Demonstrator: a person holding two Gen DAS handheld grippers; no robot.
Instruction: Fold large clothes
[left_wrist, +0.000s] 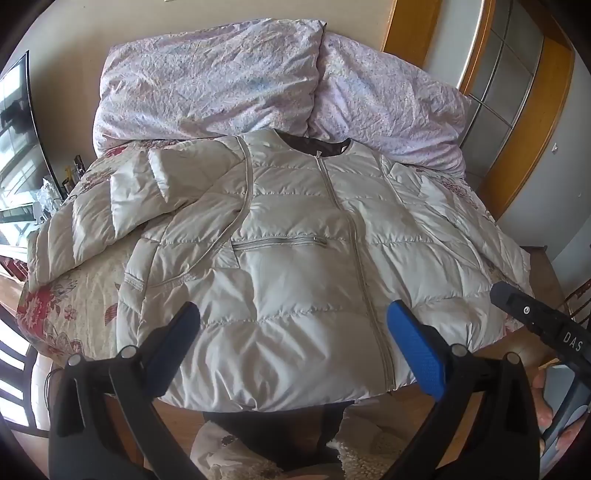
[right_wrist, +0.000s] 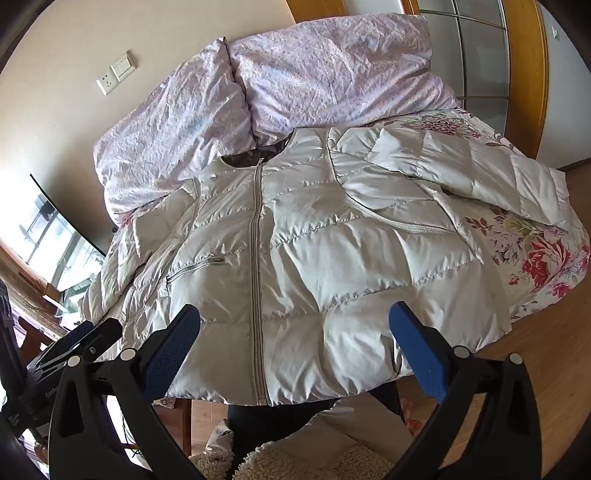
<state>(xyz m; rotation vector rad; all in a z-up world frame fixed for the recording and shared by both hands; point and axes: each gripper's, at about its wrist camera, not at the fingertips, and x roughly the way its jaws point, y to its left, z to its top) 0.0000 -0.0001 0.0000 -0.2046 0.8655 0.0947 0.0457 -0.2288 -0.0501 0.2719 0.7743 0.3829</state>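
At the near hem: both of my tools hover over the bottom edge of the garment, gripping nothing.
Left gripper (left_wrist: 293, 341): released, blue pads spread wide, no cloth between them; it sits above the lower front panel, to the left of the zipper as I face it.
Right gripper (right_wrist: 295, 341): likewise released and empty; its fingers straddle the lower front to the right of the zipper line, not touching the fabric so far as I can judge.
Jacket (left_wrist: 295, 258): a pale quilted puffer jacket, lying front-up and zipped, collar away from me, hem hanging slightly past the near edge of the bed.
Zipper (right_wrist: 255, 258): closed along its visible length, running roughly straight from collar to hem.
Left sleeve (left_wrist: 110, 210): thrown outward and bent, lying on the floral cover, not folded in.
Right sleeve (right_wrist: 480, 173): spread out to the other side, bent back over itself near the cuff, also unfolded.
Bed cover (right_wrist: 535, 254): floral quilted cover under the jacket; supports it fully except at the hem.
Pillows (left_wrist: 221, 74): two lilac pillows beyond the collar, just clear of the garment.
Step in hand: judged as the start; garment laid out, no fold made.
Next move calls for: pinching each sleeve near the cuff and bringing it across the chest; the padding is slippery and springy, so a firm bite on a seam is advisable.
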